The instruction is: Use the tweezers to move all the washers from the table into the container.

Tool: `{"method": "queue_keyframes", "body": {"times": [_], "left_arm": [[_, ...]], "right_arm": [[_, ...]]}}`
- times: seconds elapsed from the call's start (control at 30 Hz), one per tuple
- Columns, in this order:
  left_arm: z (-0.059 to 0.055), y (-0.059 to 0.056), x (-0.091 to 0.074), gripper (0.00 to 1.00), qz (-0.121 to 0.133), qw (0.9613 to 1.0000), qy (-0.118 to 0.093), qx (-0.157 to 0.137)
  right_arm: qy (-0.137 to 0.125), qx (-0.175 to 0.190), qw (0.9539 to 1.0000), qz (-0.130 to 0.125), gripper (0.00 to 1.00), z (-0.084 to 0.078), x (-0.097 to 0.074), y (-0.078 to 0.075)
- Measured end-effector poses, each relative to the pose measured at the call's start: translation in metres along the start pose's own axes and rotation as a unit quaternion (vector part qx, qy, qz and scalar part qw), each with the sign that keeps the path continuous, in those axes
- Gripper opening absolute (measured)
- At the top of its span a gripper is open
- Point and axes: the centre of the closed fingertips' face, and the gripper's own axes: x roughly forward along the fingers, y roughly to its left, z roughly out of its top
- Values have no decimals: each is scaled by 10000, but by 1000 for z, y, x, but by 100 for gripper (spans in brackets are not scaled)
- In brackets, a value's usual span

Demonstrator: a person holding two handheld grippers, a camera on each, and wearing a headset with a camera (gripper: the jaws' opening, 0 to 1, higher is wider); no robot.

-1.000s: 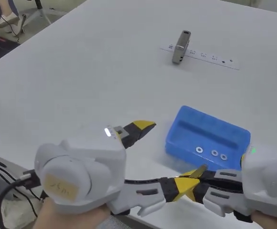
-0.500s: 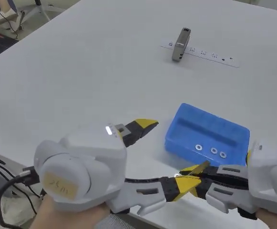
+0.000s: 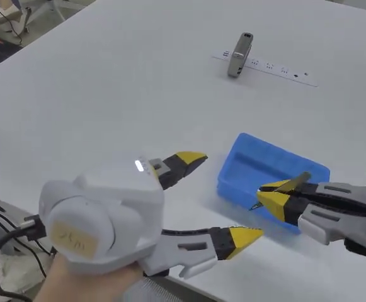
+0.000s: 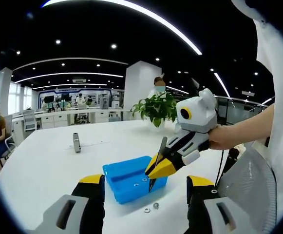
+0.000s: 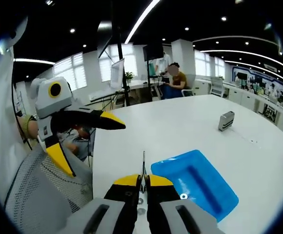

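The blue container (image 3: 272,167) sits on the white table (image 3: 107,94) in front of me. My right gripper (image 3: 272,194) is shut on thin metal tweezers (image 3: 256,205) and hovers over the container's near edge; the tweezers' tips (image 4: 151,185) point down at that edge. Two washers (image 4: 141,182) lie inside the container, and two more washers (image 4: 151,208) lie on the table just in front of it. My left gripper (image 3: 219,196) is open and holds nothing, just left of the container. In the right gripper view, the tweezers (image 5: 143,165) stick out between the shut jaws.
A white power strip (image 3: 277,69) with a grey block (image 3: 239,53) on it lies at the far side of the table. The table's near edge (image 3: 6,204) runs past my left hand, with cables below. People sit at desks far behind.
My right gripper with the tweezers has risen from below the container to over its near edge, now covering the washers inside. The left gripper has barely moved.
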Motion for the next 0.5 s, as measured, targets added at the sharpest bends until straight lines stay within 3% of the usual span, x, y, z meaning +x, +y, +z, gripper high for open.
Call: {"method": "queue_keyframes", "body": {"times": [0.13, 0.23, 0.33, 0.5], "left_arm": [[0, 2, 0, 68, 31, 10000, 5, -13], [-1, 1, 0, 68, 10, 10000, 11, -14], [-1, 0, 0, 68, -15, 10000, 32, -3], [-2, -1, 1, 68, -26, 10000, 59, 4]], "right_arm": [[225, 9, 9997, 39, 2, -19, 4, 5], [379, 265, 9989, 3, 2, -37, 7, 4], [344, 493, 9982, 36, 3, -45, 11, 3], [528, 360, 9979, 112, 3, -57, 17, 6]]}}
